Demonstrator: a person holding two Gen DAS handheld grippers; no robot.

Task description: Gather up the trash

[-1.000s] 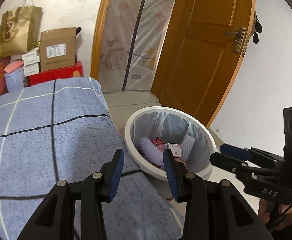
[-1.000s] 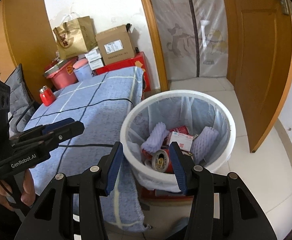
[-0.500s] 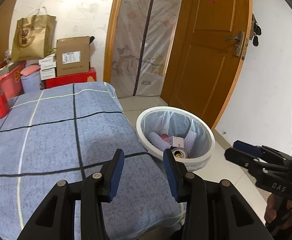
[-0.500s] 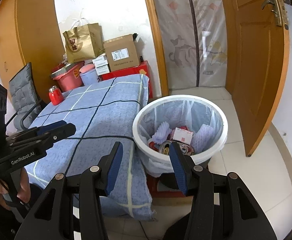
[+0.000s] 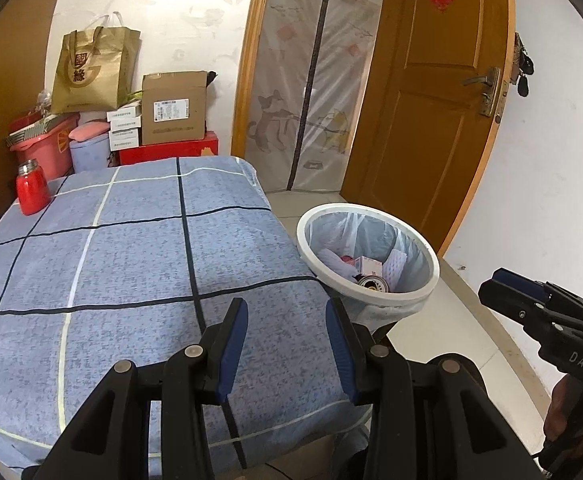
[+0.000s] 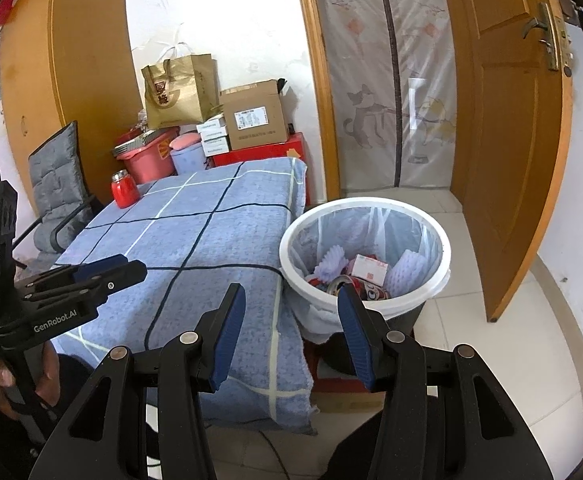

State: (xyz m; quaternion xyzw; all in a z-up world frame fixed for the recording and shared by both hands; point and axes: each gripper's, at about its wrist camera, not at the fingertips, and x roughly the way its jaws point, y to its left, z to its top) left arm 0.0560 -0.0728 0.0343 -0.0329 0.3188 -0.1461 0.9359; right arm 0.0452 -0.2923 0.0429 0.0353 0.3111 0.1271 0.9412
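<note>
1. The trash bin (image 6: 365, 298) stands on the floor just beside the counter (image 5: 131, 264), with trash inside.
2. The left tongs (image 5: 287, 344) tilt down over the counter, open and empty.
3. The right tongs (image 6: 291, 334) tilt down toward the bin, open and empty.

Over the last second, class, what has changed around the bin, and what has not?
Both grippers, left and right, have drawn back from the bin, which looks smaller, with more of the blue cloth showing. Jaws stay open and empty; the trash stays in the bin.

Both tongs (image 5: 286, 342) (image 6: 291, 334) have drawn back from the bin (image 6: 365, 292)
</note>
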